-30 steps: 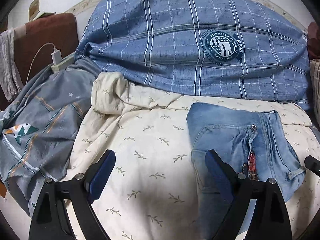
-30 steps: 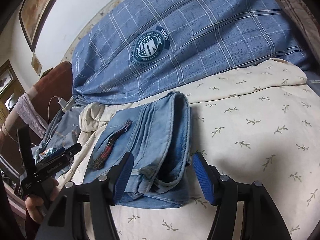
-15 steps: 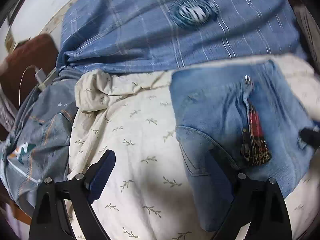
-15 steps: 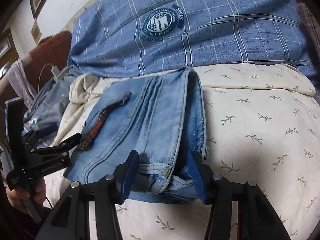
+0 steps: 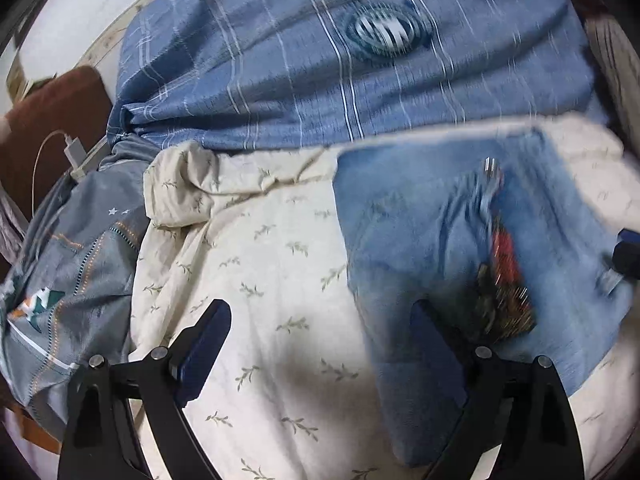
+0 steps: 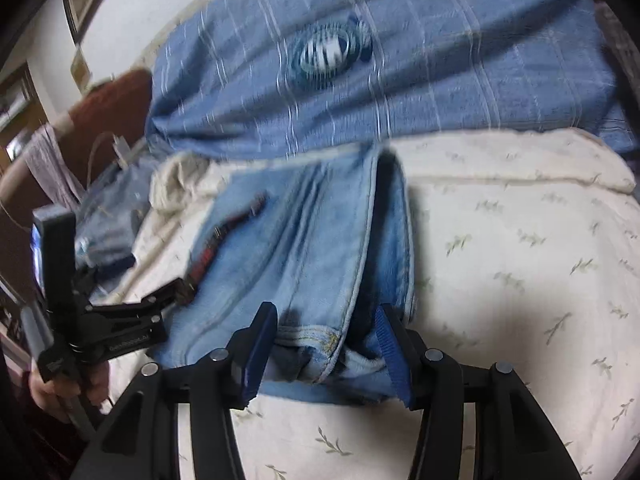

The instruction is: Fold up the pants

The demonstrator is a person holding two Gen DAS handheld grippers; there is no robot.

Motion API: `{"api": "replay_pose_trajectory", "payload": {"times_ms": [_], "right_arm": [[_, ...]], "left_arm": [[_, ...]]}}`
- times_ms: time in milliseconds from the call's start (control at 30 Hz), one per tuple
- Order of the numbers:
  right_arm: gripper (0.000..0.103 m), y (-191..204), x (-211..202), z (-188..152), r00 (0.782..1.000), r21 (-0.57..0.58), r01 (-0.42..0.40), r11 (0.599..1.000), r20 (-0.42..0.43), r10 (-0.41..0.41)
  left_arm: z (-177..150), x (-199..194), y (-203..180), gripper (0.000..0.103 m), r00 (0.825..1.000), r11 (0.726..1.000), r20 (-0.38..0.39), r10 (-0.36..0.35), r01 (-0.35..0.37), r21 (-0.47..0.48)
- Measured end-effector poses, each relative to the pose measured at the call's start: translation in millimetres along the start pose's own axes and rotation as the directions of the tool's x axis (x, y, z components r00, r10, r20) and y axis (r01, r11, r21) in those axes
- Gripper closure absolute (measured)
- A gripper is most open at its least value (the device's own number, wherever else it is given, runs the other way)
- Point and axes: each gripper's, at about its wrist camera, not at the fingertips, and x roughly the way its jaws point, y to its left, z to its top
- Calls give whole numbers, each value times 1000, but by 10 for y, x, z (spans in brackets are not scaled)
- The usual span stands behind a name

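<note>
A: Lying folded on a cream, leaf-printed bedsheet [image 5: 260,272], a pair of light blue denim pants [image 6: 304,248] forms a thick stack of layers, its open fly showing a red plaid lining [image 5: 506,256].

B: And the grippers?

A: The right gripper [image 6: 326,350] has its blue pads on either side of the near end of the stack, the hems and edges bunched between them; the pads press the denim from both sides, so it is clenched on the pants. The left gripper [image 5: 320,344] stands spread wide with nothing gripped: its left finger sits over bare sheet, its right finger over the near left corner of the pants. Whether that finger touches the cloth cannot be told.

B: Who holds them?

A: In the right wrist view a hand [image 6: 60,390] grasps the handle of the left gripper at the near left edge.

B: What lies around the pants?

A: On the far side, a large blue plaid pillow [image 5: 360,80] with a round crest emblem [image 6: 328,54] borders the sheet. To the left, a grey patterned quilt [image 5: 76,264] is heaped, and beyond it a white charger plug [image 5: 74,150] with its cable rests by a brown cushion [image 5: 52,112]. No containers appear in either view; both views are blurred.
</note>
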Motion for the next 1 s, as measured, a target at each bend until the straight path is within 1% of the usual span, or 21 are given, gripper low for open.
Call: {"api": "replay_pose_trajectory", "payload": {"times_ms": [67, 133, 167, 233, 300, 367, 400, 467, 533, 600, 733, 800, 833, 1000], "right_arm": [[49, 79, -126, 73, 996, -51, 2, 999, 84, 2], [53, 150, -151, 161, 991, -81, 14, 997, 131, -3], [55, 161, -117, 201, 991, -83, 14, 996, 130, -3], [63, 176, 6, 279, 994, -85, 20, 996, 112, -10], [64, 158, 146, 373, 995, -75, 22, 997, 94, -15], [64, 96, 227, 422, 997, -45, -1, 999, 77, 5], [64, 70, 271, 449, 997, -34, -11, 999, 71, 14], [64, 31, 363, 516, 997, -35, -37, 999, 61, 39], [64, -23, 462, 578, 997, -21, -60, 998, 50, 61], [64, -91, 569, 631, 996, -5, -80, 997, 29, 80], [64, -188, 754, 721, 996, 6, -92, 996, 8, 92], [64, -231, 834, 748, 997, 16, -78, 997, -3, 78], [66, -257, 878, 754, 997, 21, -72, 997, -15, 73], [66, -302, 1082, 726, 995, 14, -38, 999, -93, 39]], "left_arm": [[67, -64, 90, 11, 999, 997, 35, -36, 38, -62], [142, -119, 140, 11, 995, 992, 80, -52, 61, -108], [187, -124, 149, 11, 994, 991, 97, -47, 58, -118], [290, -103, 123, 11, 992, 993, 127, -20, 34, -113], [384, -50, 64, 11, 991, 996, 136, 3, 9, -86], [458, 43, 27, 11, 992, 998, 123, -5, 13, -68], [489, 107, 37, 11, 994, 997, 103, -21, 29, -75], [525, 247, 79, 11, 996, 989, 44, -83, 88, -117], [551, 384, 111, 11, 991, 980, -1, -134, 132, -150], [582, 487, 112, 11, 992, 981, -17, -125, 121, -150], [619, 620, 107, 11, 994, 985, -30, -109, 104, -135], [632, 677, 93, 11, 995, 990, -35, -95, 90, -112], [637, 711, 81, 11, 995, 992, -38, -90, 86, -94], [656, 801, 38, 9, 996, 997, -44, -72, 71, -36]]}}
